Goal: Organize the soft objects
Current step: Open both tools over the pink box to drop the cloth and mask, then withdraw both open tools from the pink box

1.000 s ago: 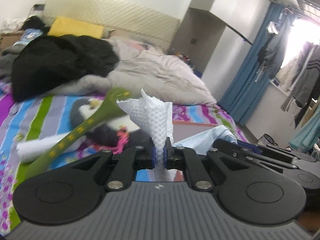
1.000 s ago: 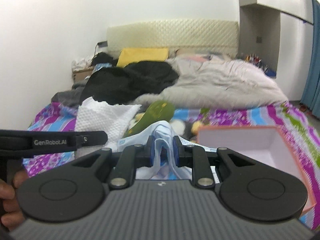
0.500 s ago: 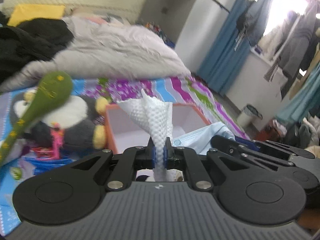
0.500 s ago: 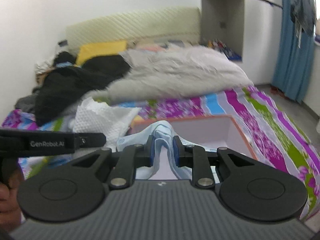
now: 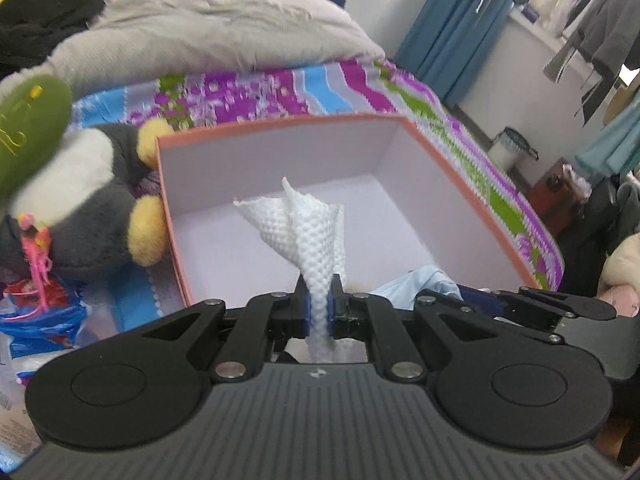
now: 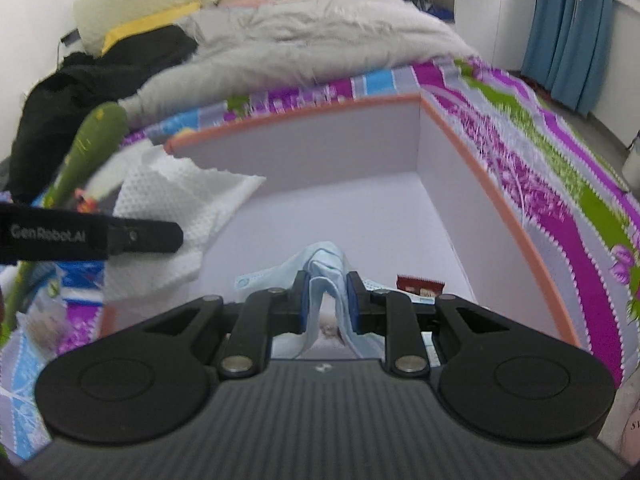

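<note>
The orange-rimmed box sits open on the striped bedspread and serves as the reference for all positions below. The left gripper is clenched on a white textured paper towel, which is twisted between the blue pads and stands up over the near side of the box's pale interior. The right gripper is clamped on a light blue face mask, whose folded fabric bunches up between the pads above the near part of the box floor. In the left wrist view the same mask shows just right of the towel, at the near right corner of the box, held by the other tool. In the right wrist view the towel spreads over the left wall of the box, with the left tool's black finger in front of it. A small dark red packet lies on the box floor just right of the mask. A grey-and-white plush toy with yellow feet lies touching the left outer wall of the box, and a green plush piece rises beyond it. A grey duvet is heaped well behind the box.
</note>
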`<action>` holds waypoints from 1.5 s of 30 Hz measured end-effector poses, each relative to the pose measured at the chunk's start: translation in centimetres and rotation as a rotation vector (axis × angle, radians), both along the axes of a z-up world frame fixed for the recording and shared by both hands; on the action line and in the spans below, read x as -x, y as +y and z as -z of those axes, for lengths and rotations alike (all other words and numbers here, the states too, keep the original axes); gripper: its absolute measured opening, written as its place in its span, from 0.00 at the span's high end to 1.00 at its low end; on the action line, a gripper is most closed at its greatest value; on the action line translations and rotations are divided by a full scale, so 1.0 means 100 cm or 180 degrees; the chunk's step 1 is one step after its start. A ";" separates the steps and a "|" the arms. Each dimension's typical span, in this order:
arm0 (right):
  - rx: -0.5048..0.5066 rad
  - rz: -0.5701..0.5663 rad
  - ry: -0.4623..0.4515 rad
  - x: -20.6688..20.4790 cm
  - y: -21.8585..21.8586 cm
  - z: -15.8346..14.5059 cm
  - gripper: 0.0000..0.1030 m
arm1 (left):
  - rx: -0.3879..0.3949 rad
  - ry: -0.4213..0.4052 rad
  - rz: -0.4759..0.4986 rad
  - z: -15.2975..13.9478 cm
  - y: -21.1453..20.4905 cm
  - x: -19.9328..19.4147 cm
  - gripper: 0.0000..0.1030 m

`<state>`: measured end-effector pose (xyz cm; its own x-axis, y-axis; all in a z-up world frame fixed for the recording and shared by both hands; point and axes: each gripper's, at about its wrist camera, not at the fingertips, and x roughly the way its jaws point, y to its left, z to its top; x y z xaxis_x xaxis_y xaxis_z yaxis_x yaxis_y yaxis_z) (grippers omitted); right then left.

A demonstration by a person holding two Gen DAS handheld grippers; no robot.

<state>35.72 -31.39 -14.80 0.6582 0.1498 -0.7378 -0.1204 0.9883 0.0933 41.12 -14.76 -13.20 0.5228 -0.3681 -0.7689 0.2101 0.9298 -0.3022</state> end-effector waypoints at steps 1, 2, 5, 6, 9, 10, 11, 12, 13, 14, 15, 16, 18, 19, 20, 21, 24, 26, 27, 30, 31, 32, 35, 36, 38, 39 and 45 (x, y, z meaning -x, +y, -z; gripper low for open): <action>0.0002 0.0004 0.0023 -0.001 -0.001 0.005 0.77 | -0.0009 0.0019 0.0012 0.003 -0.001 -0.002 0.91; 0.0002 0.0010 0.0044 -0.001 -0.002 0.007 0.77 | -0.0020 0.0035 0.0026 0.006 -0.003 -0.004 0.91; -0.0014 0.0042 0.0105 -0.003 -0.005 0.016 0.76 | -0.0050 0.0084 0.0037 0.014 -0.005 -0.007 0.91; -0.0014 0.0043 0.0117 -0.004 -0.005 0.018 0.76 | -0.0043 0.0102 0.0030 0.016 -0.004 -0.008 0.91; -0.0015 0.0035 0.0155 -0.006 -0.005 0.022 0.68 | -0.0083 0.0121 -0.0024 0.017 -0.002 -0.008 0.82; -0.0009 0.0045 0.0174 -0.007 -0.005 0.023 0.63 | -0.0074 0.0126 -0.0029 0.017 -0.001 -0.008 0.76; -0.0010 0.0048 0.0191 -0.008 -0.006 0.023 0.56 | -0.0055 0.0105 -0.0043 0.015 0.001 -0.007 0.71; -0.0017 0.0052 0.0191 -0.008 -0.006 0.023 0.55 | -0.0045 0.0087 -0.0047 0.013 0.002 -0.005 0.69; -0.0025 0.0051 0.0180 -0.007 -0.005 0.021 0.55 | -0.0048 0.0072 -0.0050 0.011 0.003 -0.004 0.68; -0.0032 0.0050 0.0163 -0.006 -0.005 0.019 0.55 | -0.0054 0.0052 -0.0049 0.007 0.004 -0.002 0.68; -0.0040 0.0048 0.0140 -0.004 -0.004 0.016 0.55 | -0.0059 0.0030 -0.0046 0.004 0.005 0.000 0.68; -0.0042 0.0054 0.0119 -0.002 -0.003 0.013 0.55 | -0.0059 0.0005 -0.0052 -0.001 0.007 0.003 0.68; -0.0063 0.0075 0.0064 0.002 -0.001 0.006 0.55 | -0.0058 -0.0058 -0.0056 -0.011 0.010 0.010 0.68; -0.0084 0.0080 0.0035 0.005 -0.001 0.002 0.55 | -0.0060 -0.0095 -0.0060 -0.017 0.012 0.014 0.68; -0.0100 0.0082 0.0004 0.008 0.001 -0.003 0.55 | -0.0063 -0.0137 -0.0062 -0.023 0.013 0.018 0.68; -0.0108 0.0080 -0.0036 0.013 0.002 -0.009 0.55 | -0.0062 -0.0171 -0.0063 -0.029 0.015 0.023 0.68; -0.0129 0.0078 -0.0156 0.026 0.005 -0.025 0.55 | -0.0064 -0.0300 -0.0071 -0.049 0.020 0.041 0.68; -0.0144 0.0072 -0.0237 0.036 0.008 -0.036 0.55 | -0.0059 -0.0380 -0.0086 -0.063 0.024 0.054 0.68; -0.0155 0.0071 -0.0275 0.041 0.009 -0.041 0.55 | -0.0052 -0.0419 -0.0092 -0.070 0.026 0.061 0.68; -0.0195 0.0060 -0.0400 0.059 0.013 -0.059 0.55 | -0.0048 -0.0547 -0.0112 -0.090 0.033 0.085 0.68; -0.0199 0.0055 -0.0441 0.065 0.015 -0.064 0.55 | -0.0047 -0.0590 -0.0123 -0.097 0.036 0.095 0.68; -0.0203 0.0045 -0.0488 0.073 0.017 -0.071 0.55 | -0.0039 -0.0627 -0.0134 -0.103 0.038 0.104 0.68; -0.0215 0.0007 -0.0613 0.093 0.024 -0.087 0.55 | -0.0004 -0.0738 -0.0174 -0.119 0.048 0.133 0.68; -0.0222 -0.0009 -0.0659 0.101 0.026 -0.093 0.55 | 0.0007 -0.0773 -0.0185 -0.124 0.051 0.142 0.68; -0.0231 -0.0036 -0.0753 0.115 0.031 -0.102 0.55 | 0.0020 -0.0847 -0.0203 -0.133 0.058 0.161 0.68; -0.0237 -0.0053 -0.0809 0.123 0.034 -0.108 0.55 | 0.0024 -0.0887 -0.0211 -0.138 0.062 0.172 0.68; -0.0312 -0.0127 -0.1029 0.162 0.050 -0.129 0.54 | 0.0036 -0.1082 -0.0282 -0.159 0.084 0.226 0.65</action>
<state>19.50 -26.44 -1.95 0.8479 0.2399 -0.4727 -0.1975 0.9705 0.1382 18.49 -6.39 2.74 0.7785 -0.3173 -0.5415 0.2192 0.9459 -0.2392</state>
